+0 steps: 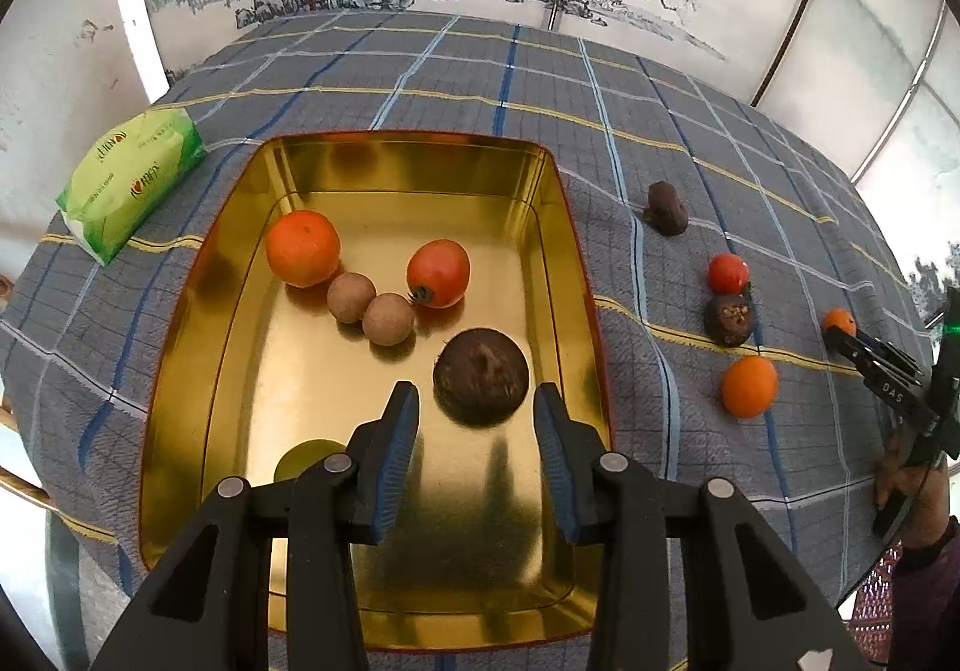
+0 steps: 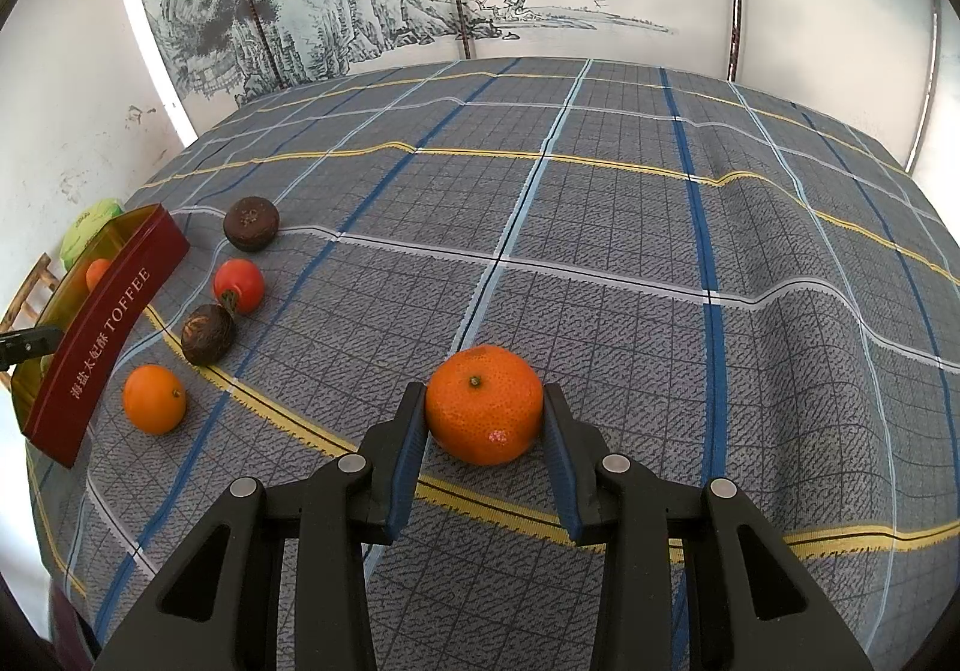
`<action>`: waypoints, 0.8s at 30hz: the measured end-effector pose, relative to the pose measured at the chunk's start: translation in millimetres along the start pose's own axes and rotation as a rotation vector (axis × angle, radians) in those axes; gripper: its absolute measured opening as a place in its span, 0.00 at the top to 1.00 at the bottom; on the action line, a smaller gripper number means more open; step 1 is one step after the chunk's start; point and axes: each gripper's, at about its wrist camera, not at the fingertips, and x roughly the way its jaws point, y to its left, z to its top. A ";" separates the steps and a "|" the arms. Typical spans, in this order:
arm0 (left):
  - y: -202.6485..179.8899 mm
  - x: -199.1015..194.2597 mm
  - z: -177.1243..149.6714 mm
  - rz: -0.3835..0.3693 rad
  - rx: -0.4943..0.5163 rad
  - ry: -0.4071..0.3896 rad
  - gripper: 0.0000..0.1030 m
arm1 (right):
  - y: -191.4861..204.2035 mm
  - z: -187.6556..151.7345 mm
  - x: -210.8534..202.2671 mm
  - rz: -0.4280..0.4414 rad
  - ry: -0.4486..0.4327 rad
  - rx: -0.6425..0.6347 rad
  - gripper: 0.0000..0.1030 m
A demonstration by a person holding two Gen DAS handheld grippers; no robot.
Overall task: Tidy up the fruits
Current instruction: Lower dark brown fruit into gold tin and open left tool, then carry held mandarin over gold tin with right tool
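Left wrist view: the left gripper (image 1: 476, 401) hangs with jaws wide above the gold tin (image 1: 558, 227), holding nothing. Inside the tin lie an orange (image 1: 303, 248), a tomato (image 1: 438, 273), 2 longans (image 1: 369, 308) and a dark brown fruit (image 1: 480, 376) just ahead of the fingertips. Right wrist view: well to the right of the tin (image 2: 102, 338), the right gripper (image 2: 483, 407) has both pads touching a mandarin (image 2: 483, 404) resting on the plaid cloth (image 2: 600, 227).
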 end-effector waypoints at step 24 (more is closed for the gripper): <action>21.8 -65.6 -29.9 0.170 -0.036 -0.151 0.28 | 16.9 -0.1 -34.3 -0.004 -0.053 -0.036 0.63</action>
